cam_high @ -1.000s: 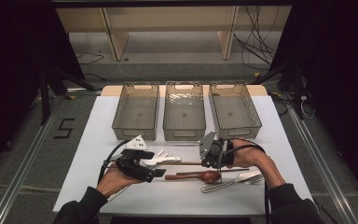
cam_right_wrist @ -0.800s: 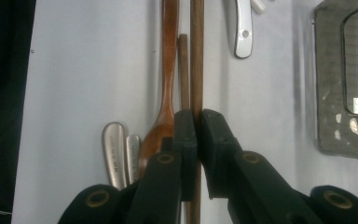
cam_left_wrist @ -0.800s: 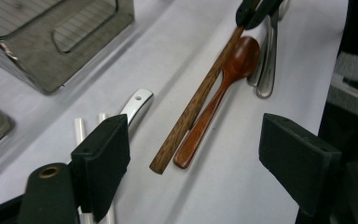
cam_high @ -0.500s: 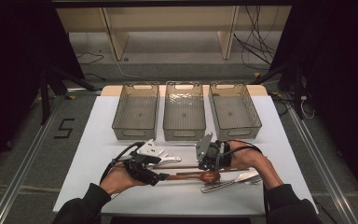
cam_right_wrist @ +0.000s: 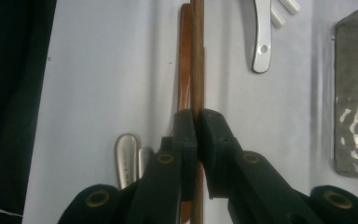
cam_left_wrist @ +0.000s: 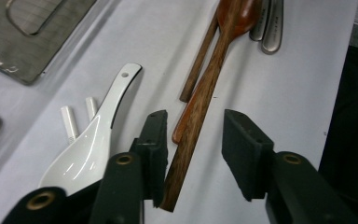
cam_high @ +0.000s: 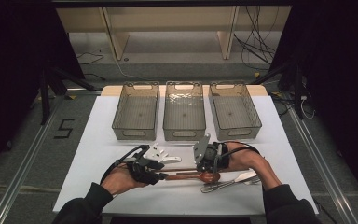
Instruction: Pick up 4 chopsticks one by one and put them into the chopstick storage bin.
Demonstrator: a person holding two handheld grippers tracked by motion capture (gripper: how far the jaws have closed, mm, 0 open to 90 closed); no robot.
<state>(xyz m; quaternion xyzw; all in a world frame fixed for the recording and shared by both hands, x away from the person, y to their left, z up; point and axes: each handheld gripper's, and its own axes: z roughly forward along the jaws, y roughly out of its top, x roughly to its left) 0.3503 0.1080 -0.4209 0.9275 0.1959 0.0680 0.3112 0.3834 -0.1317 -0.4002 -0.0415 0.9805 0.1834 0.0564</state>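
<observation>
**Two hand-held grippers on one wooden stick**

My right hand-held gripper is clamped on a thin wooden stick; its two black jaws press together on it with almost no gap. In the right gripper view the stick runs straight up from the jaws, and a reddish-brown wooden spoon lies just beside it on the left, touching or nearly touching it along the handle.

My left hand-held gripper stands over the other end of the same stick. Its jaws have just been closing, but they are apart: the stick lies between them, close to the left jaw, and a clear gap remains before the right jaw. I cannot tell if the left pad already touches the wood. The handle of the wooden spoon ends also between these jaws, beside the stick.

In the high view both grippers, left and right, are low over the near part of the white worktop, facing each other, with the stick and spoon lying between them.

A white ceramic spoon rests on the worktop left of my left jaws, with two small white pieces next to it. Metal cutlery handles lie near the bowl of the wooden spoon. Three transparent bins stand in a row further back on the worktop.
</observation>
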